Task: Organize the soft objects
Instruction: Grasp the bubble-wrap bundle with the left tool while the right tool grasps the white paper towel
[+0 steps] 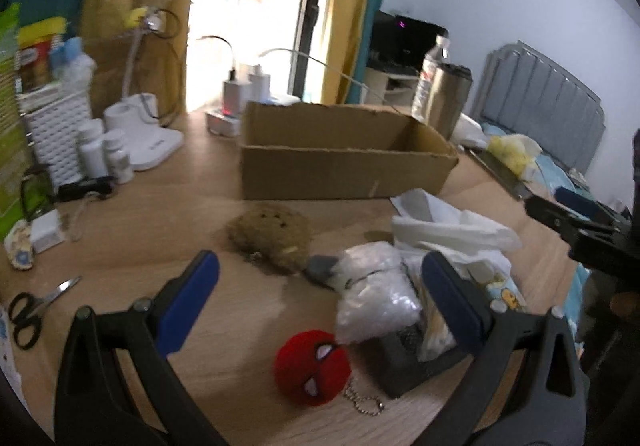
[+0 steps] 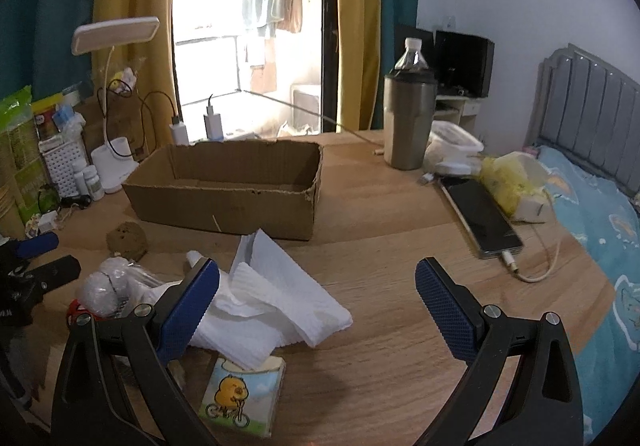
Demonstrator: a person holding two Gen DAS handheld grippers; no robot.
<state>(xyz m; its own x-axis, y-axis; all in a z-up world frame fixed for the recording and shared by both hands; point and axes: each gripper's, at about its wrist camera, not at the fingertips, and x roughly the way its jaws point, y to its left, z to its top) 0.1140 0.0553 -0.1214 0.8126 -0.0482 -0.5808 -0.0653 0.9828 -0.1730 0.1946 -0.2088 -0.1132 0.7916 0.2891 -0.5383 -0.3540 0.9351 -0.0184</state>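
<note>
room: bedroom corner, curtains and bright doorway behind, bed at the right side. wooden worktop (image 2: 380, 206), cluttered along its far left edge.

box (image 2: 224, 186): open cardboard, mid-worktop, apparently empty; likely the place for the soft things.

brown plush (image 1: 270, 238): on the worktop just in front of the box, apart from it.

red plush ball (image 1: 312, 366): spider-mask face, bead chain attached, nearest the left tool, loose on the worktop.

white bags (image 1: 376, 294): crinkled plastic heap, beside the red ball, resting partly on a dark flat item.

tissues (image 2: 272, 298): loose white sheets spilling from a chick-print pack (image 2: 240, 394), just beside the right tool's left finger.

left tool (image 1: 320, 286): fingers spread wide, holding nothing, above the red ball and bags.

right tool (image 2: 316, 298): fingers spread, holding nothing, over the tissues and bare wood.

step: nothing boxed yet; judged to be the approach to a first pick.

next: lower one tool over a soft item, the red ball being closest, close gently, carry to the box.
</note>
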